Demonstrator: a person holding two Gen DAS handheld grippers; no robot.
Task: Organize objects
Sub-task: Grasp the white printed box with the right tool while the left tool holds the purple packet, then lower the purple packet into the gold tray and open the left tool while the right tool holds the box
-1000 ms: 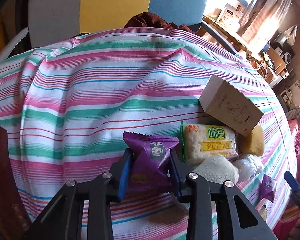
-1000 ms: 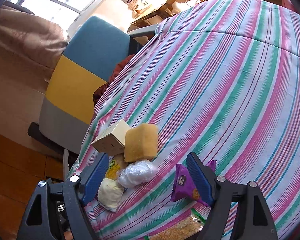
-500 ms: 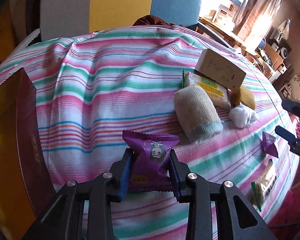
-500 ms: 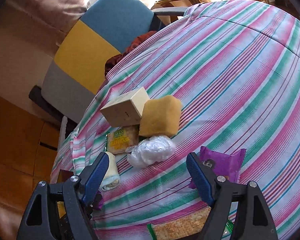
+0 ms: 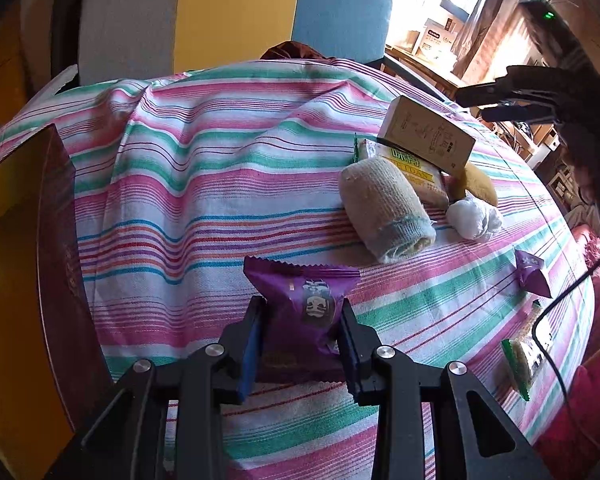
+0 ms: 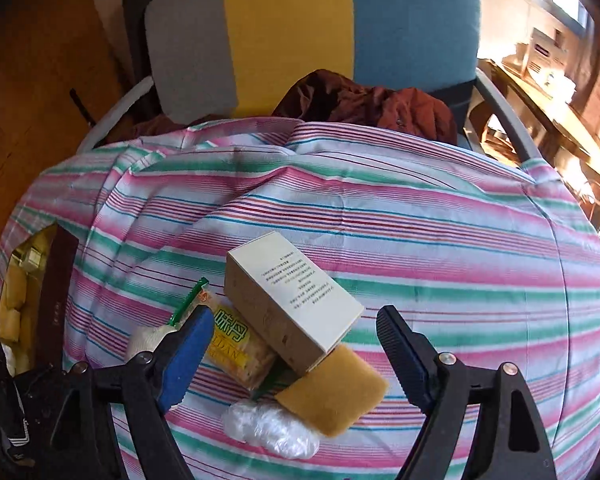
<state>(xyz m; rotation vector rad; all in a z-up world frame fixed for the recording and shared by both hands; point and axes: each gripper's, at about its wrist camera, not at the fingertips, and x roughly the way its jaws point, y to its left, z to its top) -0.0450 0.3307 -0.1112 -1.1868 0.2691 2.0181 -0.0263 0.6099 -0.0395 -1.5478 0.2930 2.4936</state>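
Observation:
My left gripper (image 5: pixel 302 316) is shut on a purple snack packet (image 5: pixel 304 304), held above the striped tablecloth (image 5: pixel 204 200). A dark box with a yellow inside (image 5: pixel 24 264) stands at the left; in the right wrist view (image 6: pixel 32 300) it holds several yellow items. My right gripper (image 6: pixel 296 332) is open and empty, above a beige carton (image 6: pixel 292 300), a yellow sponge (image 6: pixel 332 392), a yellow cracker packet (image 6: pixel 236 344) and a clear plastic wad (image 6: pixel 272 428). The rolled cloth (image 5: pixel 384 208) lies by the carton (image 5: pixel 428 136).
A second purple packet (image 5: pixel 530 272) and a green-edged cracker packet (image 5: pixel 526 356) lie at the right. A grey, yellow and blue chair (image 6: pixel 308 32) with a dark red garment (image 6: pixel 364 100) stands behind the table. A cable (image 5: pixel 552 320) crosses the right edge.
My left gripper carried the purple packet back and left, toward the dark box. My right gripper swung from the second purple packet to above the beige carton and sponge.

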